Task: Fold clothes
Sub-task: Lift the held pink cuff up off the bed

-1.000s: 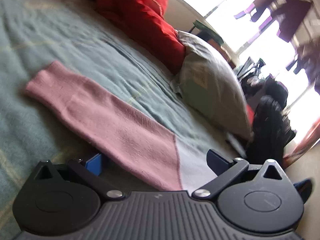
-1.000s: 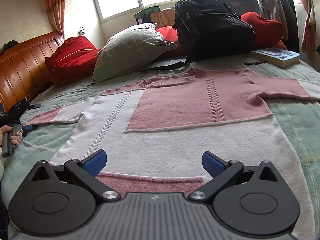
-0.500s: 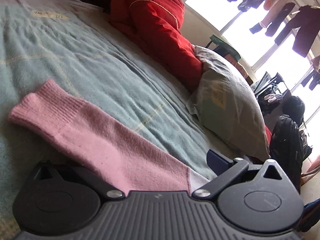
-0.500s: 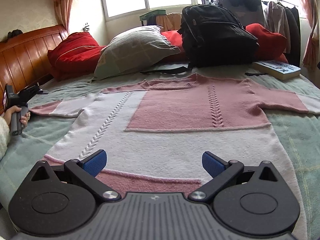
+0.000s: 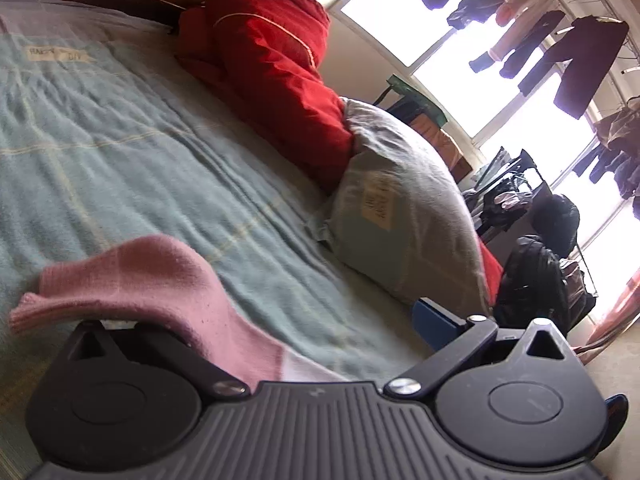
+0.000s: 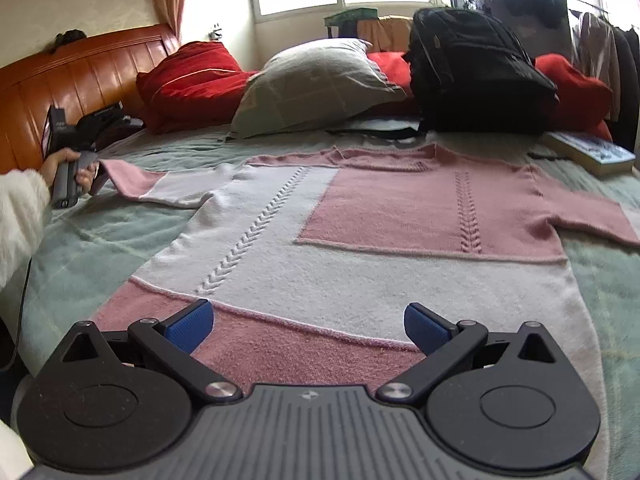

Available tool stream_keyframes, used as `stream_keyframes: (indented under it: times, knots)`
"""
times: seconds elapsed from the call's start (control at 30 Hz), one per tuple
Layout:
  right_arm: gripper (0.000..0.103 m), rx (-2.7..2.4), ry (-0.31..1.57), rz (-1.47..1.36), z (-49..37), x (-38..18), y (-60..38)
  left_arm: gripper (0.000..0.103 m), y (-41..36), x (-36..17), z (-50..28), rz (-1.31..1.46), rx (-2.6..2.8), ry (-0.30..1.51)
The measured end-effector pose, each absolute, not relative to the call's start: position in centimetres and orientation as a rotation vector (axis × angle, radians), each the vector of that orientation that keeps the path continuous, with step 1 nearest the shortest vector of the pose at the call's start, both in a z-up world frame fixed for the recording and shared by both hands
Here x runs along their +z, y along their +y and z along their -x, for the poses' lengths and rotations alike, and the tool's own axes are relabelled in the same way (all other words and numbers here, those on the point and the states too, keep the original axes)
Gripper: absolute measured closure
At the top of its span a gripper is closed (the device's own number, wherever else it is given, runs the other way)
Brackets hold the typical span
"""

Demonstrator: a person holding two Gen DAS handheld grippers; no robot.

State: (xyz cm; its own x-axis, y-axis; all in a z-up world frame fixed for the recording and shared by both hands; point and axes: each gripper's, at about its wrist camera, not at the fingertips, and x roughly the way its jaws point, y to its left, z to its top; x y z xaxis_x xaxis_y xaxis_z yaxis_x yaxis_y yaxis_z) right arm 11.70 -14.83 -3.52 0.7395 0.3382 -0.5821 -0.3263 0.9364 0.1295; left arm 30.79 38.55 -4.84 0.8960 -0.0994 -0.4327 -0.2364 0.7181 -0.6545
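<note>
A hand in a white fleecy cuff grips the left gripper at the far left of the bed, its tip meeting the pink end of a sweater sleeve; in that gripper's own view the sleeve is draped up over the near finger, the cuff drooping to the blanket, while the other blue-padded finger stands well off to the side — whether the sleeve is pinched or merely resting there cannot be told. Across the middle of the pale green blanket lies the sweater, flat and face up, arms spread, knitted in blocks of dusty pink and white with two cable ribs running down the front. Behind it sit a red cushion, a grey pillow and a black backpack — and, to the right, a book. Low in the foreground the right gripper hovers over the pink hem band, jaws spread wide, holding nothing.
</note>
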Motion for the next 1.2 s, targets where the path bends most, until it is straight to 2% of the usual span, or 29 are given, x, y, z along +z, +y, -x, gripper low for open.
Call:
stream_keyframes:
  times: [1.2]
  knots:
    - [0.0, 0.401, 0.582, -0.009, -6.4, -3.2, -22.0, 0.001, 21.9, 5.3, -33.6, 0.685, -0.072, 0.51]
